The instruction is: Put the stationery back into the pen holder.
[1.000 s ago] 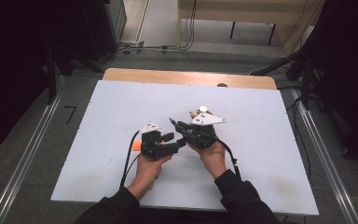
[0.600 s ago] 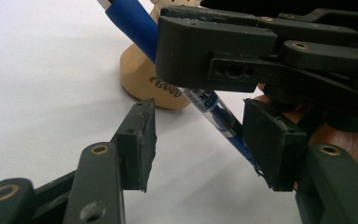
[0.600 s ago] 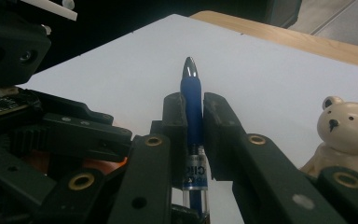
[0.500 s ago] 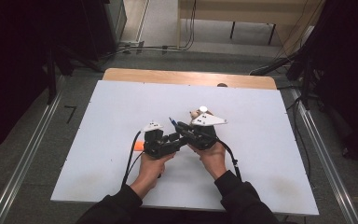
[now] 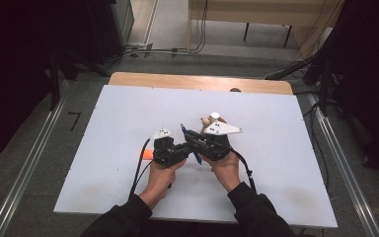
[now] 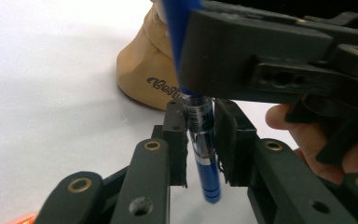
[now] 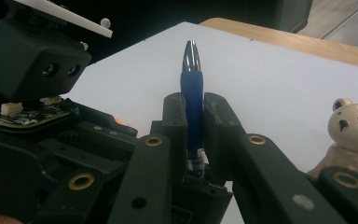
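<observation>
Right gripper view: blue pen [image 7: 192, 105], silver tip.

Each hand-held unit is a black moulded body. The left gripper [image 5: 170, 152] carries a small white plate on top and an orange part on its outer side; a black cable [image 5: 139, 168] trails from it beside the sleeve. The right gripper [image 5: 208, 144] carries a larger white three-cornered plate [image 5: 222, 129] with a white knob above it, and a black cable runs back from it. Jaw links are black bars with brass-coloured pivot bushings [image 7: 257, 139]. Below the left gripper, both sleeves [image 5: 121, 219] are dark.
</observation>
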Demonstrator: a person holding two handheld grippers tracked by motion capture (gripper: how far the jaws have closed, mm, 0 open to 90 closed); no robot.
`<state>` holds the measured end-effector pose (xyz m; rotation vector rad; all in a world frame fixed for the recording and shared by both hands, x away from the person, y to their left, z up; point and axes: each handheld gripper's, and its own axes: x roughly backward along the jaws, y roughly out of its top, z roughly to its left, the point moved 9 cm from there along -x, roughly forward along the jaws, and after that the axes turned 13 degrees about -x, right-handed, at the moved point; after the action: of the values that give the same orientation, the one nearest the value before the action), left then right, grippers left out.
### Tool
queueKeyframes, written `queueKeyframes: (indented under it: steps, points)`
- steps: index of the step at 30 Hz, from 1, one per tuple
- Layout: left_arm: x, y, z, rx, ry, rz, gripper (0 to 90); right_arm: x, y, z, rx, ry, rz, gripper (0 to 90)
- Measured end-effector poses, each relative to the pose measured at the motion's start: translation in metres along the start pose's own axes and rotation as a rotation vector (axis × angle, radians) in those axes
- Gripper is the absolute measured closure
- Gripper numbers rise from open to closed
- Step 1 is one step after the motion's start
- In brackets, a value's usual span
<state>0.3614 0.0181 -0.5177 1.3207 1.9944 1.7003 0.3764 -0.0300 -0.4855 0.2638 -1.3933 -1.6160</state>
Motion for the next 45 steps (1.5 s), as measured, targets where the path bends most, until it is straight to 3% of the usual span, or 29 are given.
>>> queueKeyframes:
  steps: [9,19,27,32,45]
  points:
    - [0.000,0.001,0.001,0.009,0.009,-0.005,79.0,0.004,0.000,0.000,-0.006,0.017,0.004,75.6]
    - [0.004,0.005,0.010,0.022,0.036,-0.025,79.0,0.009,0.001,-0.002,-0.016,0.030,0.001,63.0]
    - [0.008,0.009,0.019,0.024,0.072,-0.045,78.9,0.016,-0.008,-0.016,-0.039,-0.015,0.016,46.9]
    - [0.011,0.013,0.021,0.021,0.079,-0.055,78.8,0.019,-0.013,-0.022,-0.023,-0.041,0.030,43.2]
    - [0.012,0.029,0.018,0.012,0.062,-0.096,78.8,0.030,-0.033,-0.040,-0.038,-0.111,0.075,31.6]
